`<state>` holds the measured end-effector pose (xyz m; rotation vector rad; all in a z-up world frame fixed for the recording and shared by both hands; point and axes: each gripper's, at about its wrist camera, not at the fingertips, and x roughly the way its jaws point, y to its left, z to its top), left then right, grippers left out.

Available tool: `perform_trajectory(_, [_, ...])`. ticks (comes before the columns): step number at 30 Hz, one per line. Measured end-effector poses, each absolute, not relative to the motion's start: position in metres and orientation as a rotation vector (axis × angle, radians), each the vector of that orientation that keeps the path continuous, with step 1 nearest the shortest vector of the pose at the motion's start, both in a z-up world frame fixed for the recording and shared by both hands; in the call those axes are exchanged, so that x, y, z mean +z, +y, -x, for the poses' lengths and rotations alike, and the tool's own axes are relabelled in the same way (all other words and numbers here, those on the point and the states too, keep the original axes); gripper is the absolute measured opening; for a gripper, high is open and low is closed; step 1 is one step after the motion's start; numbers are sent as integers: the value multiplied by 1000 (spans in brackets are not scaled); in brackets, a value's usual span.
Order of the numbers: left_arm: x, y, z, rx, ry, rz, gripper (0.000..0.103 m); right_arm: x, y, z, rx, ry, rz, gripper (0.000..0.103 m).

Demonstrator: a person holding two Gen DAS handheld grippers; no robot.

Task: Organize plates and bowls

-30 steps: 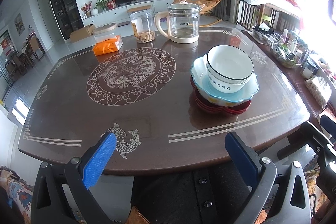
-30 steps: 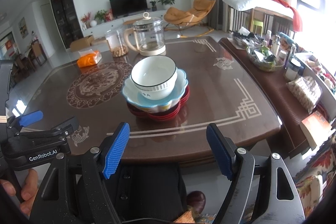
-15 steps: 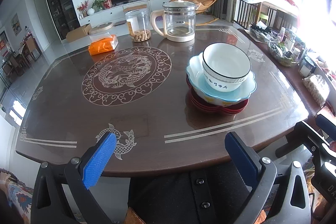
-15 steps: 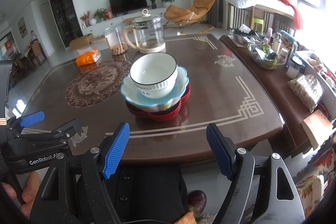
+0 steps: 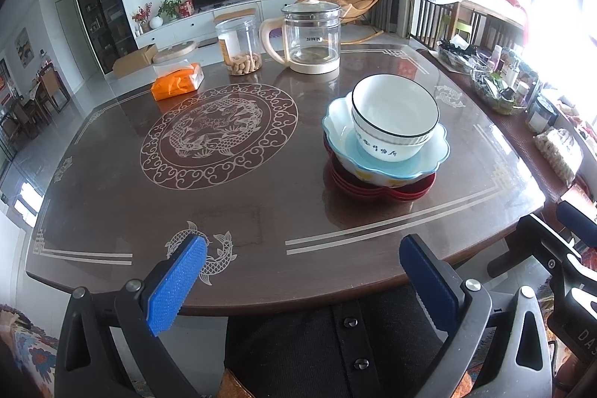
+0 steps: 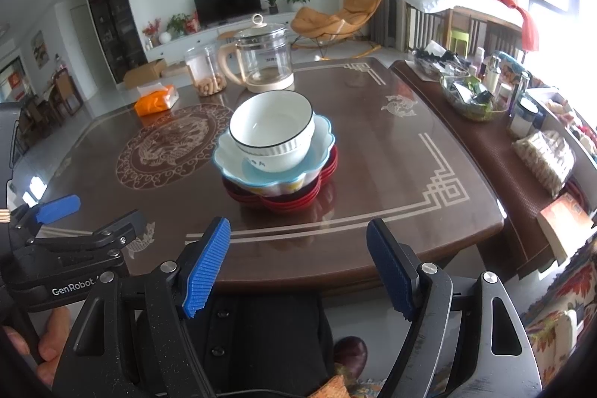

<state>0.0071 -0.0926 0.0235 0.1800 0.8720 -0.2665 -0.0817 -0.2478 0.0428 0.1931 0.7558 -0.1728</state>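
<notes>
**Stack built, both grippers idle at the table edge**

The dishes were gathered into one pile on the table [image 5: 261, 211], toward its right side as the left wrist saw it: a white bowl [image 5: 394, 116] sat in a pale blue scalloped dish [image 5: 429, 159], which rested on red plates [image 5: 388, 191]. No other plate or bowl lay loose on the table in either view, so the stacking looked finished, or nearly so. Whether the pile was meant to be taken elsewhere could not be told.

The left gripper [image 5: 304, 280] hung spread wide over the near edge with nothing between its pads. The right gripper [image 6: 298, 265] was likewise spread and empty, well short of the stack. A kettle [image 5: 311, 36], a jar [image 5: 240, 45] and an orange tissue pack [image 5: 177, 82] stood at the far side, well apart from the pile.

Compared with a second earlier, almost nothing differed: the stack sat in the same order and place, and both sets of tongs stood just as wide. Only the left wrist's framing had tilted a touch, the table edge sitting slightly lower in its picture.
</notes>
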Motion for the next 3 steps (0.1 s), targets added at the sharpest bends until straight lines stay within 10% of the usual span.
perform_trajectory(3, [23,-95,-6,-270,865,-195,103,42,-249,81,-175,755,-196,79])
